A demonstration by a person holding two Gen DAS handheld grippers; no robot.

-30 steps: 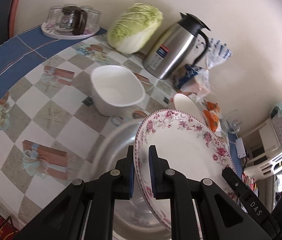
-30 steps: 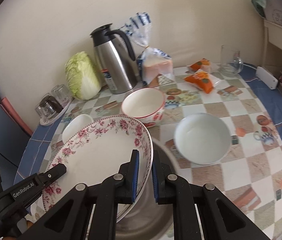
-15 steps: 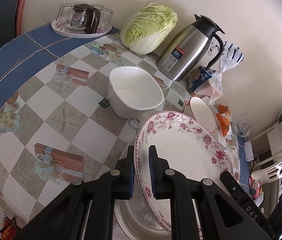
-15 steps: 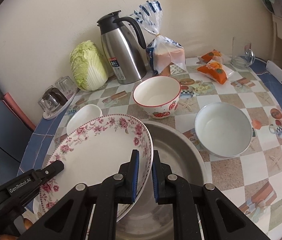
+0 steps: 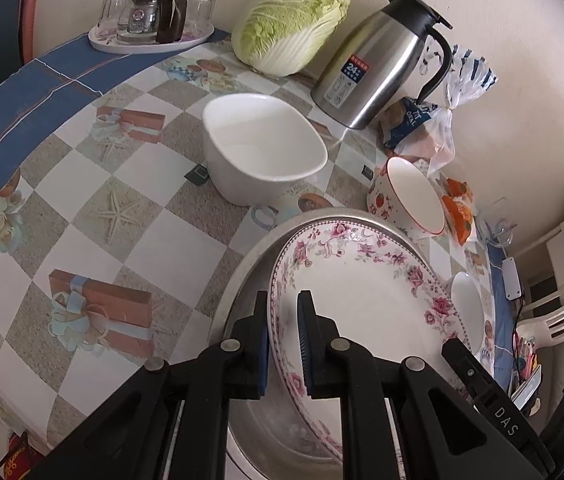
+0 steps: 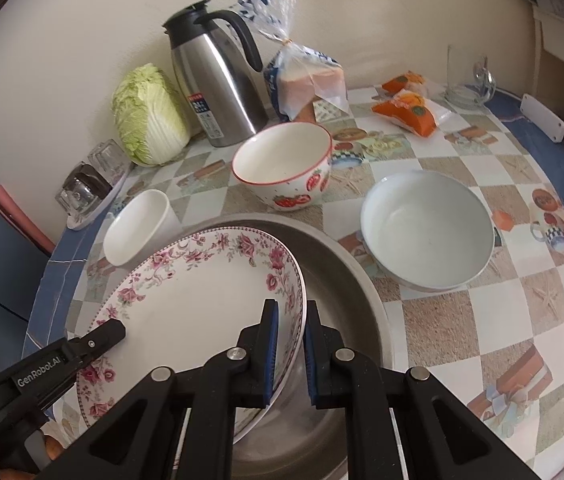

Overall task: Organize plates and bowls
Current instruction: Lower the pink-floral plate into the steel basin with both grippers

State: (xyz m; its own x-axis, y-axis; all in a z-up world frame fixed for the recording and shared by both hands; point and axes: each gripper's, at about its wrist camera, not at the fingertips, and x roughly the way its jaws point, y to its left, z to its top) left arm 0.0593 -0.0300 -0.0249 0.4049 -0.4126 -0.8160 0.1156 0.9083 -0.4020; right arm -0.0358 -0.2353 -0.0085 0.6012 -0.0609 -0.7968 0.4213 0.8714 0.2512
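The plate (image 6: 202,300) lies over the metal basin (image 6: 346,280), bowls (image 6: 426,232) behind it.

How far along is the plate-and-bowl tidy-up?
Nothing stacked yet. In hand: both grippers, left and right, grip the floral plate by opposite rims above the metal basin. Left: strawberry bowl, grey bowl, white bowl.

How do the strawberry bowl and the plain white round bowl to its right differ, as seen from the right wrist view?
The strawberry bowl is deeper and narrower, while the white round bowl is wider and shallower. The strawberry bowl has a red rim and red strawberry prints on its side; the white round bowl is plain. The strawberry bowl stands nearer the steel jug; the white round bowl stands nearer the camera. Both are upright, empty and on the table, untouched by the tongs.
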